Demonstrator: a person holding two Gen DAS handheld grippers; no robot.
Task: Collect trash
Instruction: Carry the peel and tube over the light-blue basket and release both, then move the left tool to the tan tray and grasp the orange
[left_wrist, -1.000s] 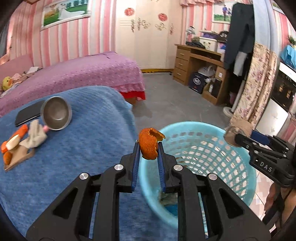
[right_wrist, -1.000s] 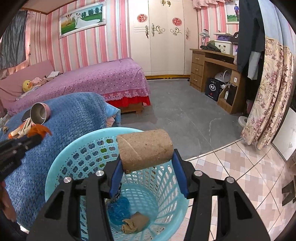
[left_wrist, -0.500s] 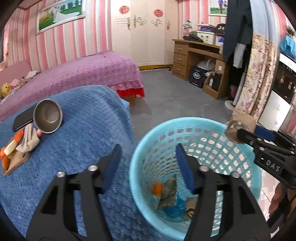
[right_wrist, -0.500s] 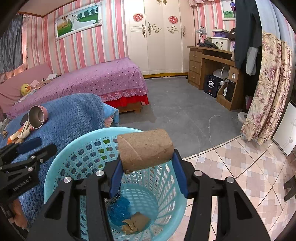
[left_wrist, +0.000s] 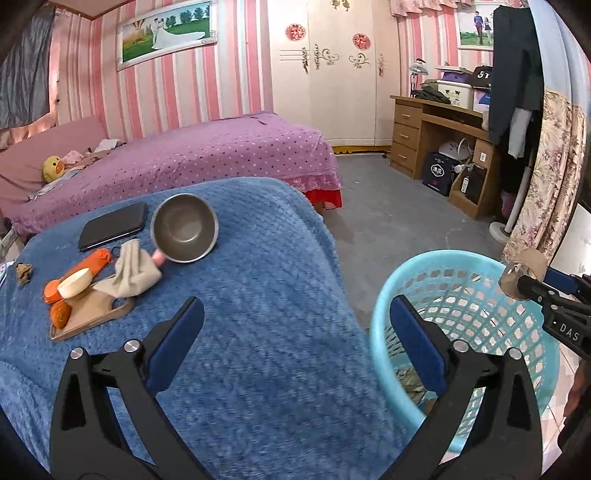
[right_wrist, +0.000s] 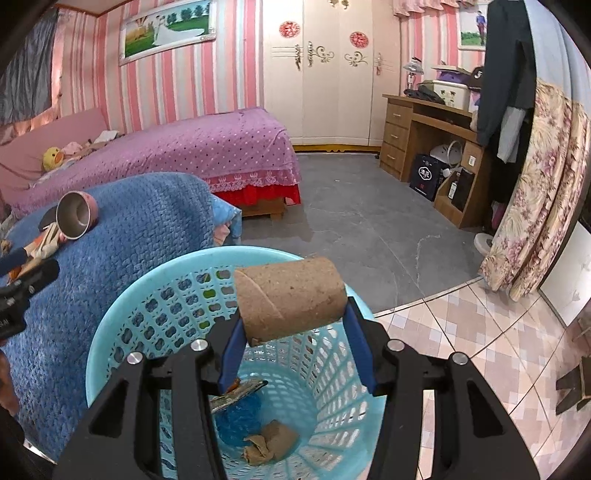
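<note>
While the right claw (right_wrist: 291, 334) grips a cardboard tube (right_wrist: 290, 297) above the blue basket (right_wrist: 147, 295), the left claw (left_wrist: 295, 338) hangs empty, jaws just spread wide, basket rim beside its right finger, blanket (left_wrist: 258, 295) beneath.

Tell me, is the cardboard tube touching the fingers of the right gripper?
Touching. The right wrist view shows the cardboard tube clamped crosswise between the blue fingers of the right gripper, above the blue basket.
</note>
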